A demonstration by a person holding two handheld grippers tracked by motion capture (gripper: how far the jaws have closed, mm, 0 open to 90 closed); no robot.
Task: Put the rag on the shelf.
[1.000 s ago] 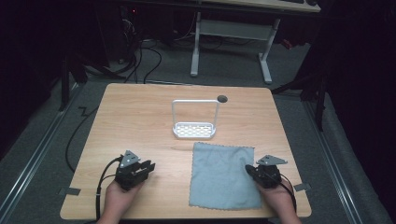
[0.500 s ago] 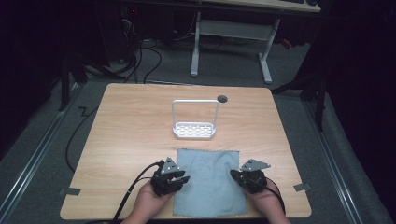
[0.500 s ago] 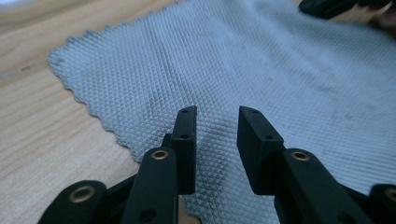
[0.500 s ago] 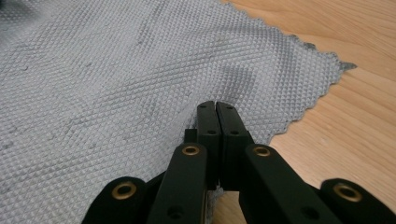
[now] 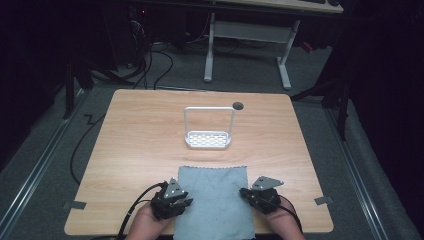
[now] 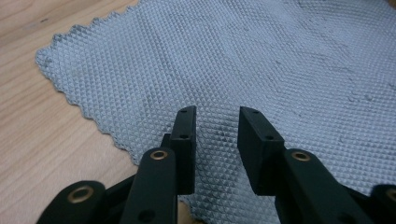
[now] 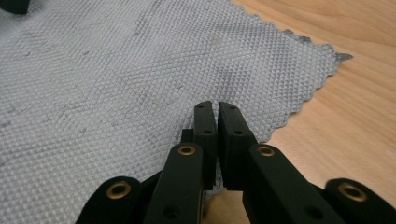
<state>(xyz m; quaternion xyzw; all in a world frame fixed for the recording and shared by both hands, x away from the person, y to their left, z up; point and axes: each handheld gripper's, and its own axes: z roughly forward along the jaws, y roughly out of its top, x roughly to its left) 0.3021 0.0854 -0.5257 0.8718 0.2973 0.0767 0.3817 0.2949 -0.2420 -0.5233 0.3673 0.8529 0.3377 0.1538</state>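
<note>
So the left gripper (image 6: pixel 215 122) has its jaws spread with a clear gap, hovering over the left edge of the grey microfiber cloth (image 5: pixel 214 200), nothing between them. The right gripper (image 7: pixel 217 116) has its jaws nearly pressed together, just a sliver of gap, sitting over the cloth's right edge, and I can't tell whether any fabric is caught in there (probably not, the cloth looks flat).

From the high view, the cloth lies flat at the near edge of the wooden table (image 5: pixel 140 135), its long axis running away from the person, with one gripper at each side near the bottom corners. Both look about equally close.

Further out, a small white rack (image 5: pixel 209 130) stands mid-table, well apart from the cloth. My guess is each gripper goes for its own near corner.
</note>
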